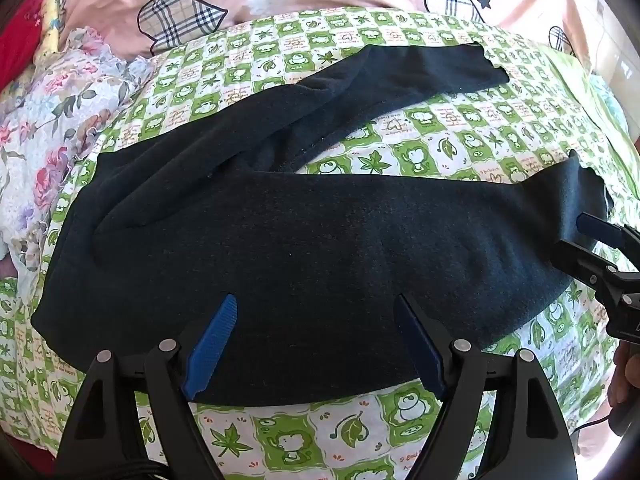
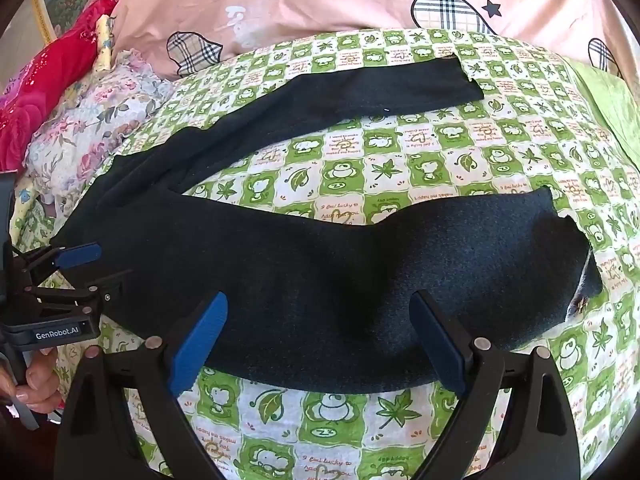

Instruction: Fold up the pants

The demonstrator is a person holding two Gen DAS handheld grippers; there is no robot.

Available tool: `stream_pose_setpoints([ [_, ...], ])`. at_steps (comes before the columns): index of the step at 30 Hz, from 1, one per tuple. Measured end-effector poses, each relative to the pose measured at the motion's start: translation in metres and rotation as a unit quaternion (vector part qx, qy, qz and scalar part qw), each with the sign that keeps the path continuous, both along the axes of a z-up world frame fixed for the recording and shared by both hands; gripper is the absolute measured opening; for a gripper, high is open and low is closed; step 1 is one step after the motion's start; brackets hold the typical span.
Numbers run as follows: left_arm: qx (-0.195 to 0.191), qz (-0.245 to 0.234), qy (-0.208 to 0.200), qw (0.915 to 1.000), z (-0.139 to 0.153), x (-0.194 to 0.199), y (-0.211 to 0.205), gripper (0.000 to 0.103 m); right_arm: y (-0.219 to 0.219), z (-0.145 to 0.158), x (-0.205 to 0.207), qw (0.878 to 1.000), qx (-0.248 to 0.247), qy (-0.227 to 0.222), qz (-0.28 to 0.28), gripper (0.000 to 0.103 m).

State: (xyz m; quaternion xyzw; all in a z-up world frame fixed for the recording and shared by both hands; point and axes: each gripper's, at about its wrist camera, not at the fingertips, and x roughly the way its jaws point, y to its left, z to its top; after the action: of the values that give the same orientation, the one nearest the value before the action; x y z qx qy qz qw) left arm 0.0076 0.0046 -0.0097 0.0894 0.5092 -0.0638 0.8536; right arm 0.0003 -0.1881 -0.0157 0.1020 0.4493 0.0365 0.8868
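Both tongs, left tongs (image 1: 316, 344) and right tongs (image 2: 320, 344), hang spread wide and empty just above the near leg of the dark pants (image 1: 280, 240), splayed on the bed (image 1: 280, 432); best pinch that leg's near edge evenly, then carry it over the far leg.

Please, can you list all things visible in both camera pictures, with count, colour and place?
pants: one, dark navy, spread flat on the sheet, legs apart
bed sheet: one, green and white checks with cartoon prints, under the pants
duvet: one, pink with plaid hearts, behind the sheet
floral cloth: one, pale with flowers, far left
red cloth: one, far left corner
left gripper: blue pads, jaws open over the near leg
right gripper: blue pads, jaws open over the near leg
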Motion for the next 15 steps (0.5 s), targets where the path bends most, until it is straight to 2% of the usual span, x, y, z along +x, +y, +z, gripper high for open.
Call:
stream_pose_setpoints([
  [5, 0.0, 0.0, 0.004, 1.0, -0.002, 0.002, -0.001, 0.081, -0.001, -0.001, -0.001, 1.0, 0.003, -0.015, -0.002, 0.093],
  [10, 0.002, -0.001, 0.006, 1.0, -0.003, 0.005, -0.001, 0.081, -0.003, -0.002, 0.002, 1.0, 0.007, 0.013, -0.006, 0.093],
  [11, 0.003, -0.001, 0.007, 1.0, -0.004, 0.006, -0.002, 0.082, -0.003, -0.003, 0.003, 1.0, -0.004, 0.022, -0.006, 0.093],
  [15, 0.008, 0.001, 0.009, 0.9999, -0.004, 0.012, -0.001, 0.082, -0.006, -0.004, 0.006, 1.0, 0.012, 0.018, -0.01, 0.093],
])
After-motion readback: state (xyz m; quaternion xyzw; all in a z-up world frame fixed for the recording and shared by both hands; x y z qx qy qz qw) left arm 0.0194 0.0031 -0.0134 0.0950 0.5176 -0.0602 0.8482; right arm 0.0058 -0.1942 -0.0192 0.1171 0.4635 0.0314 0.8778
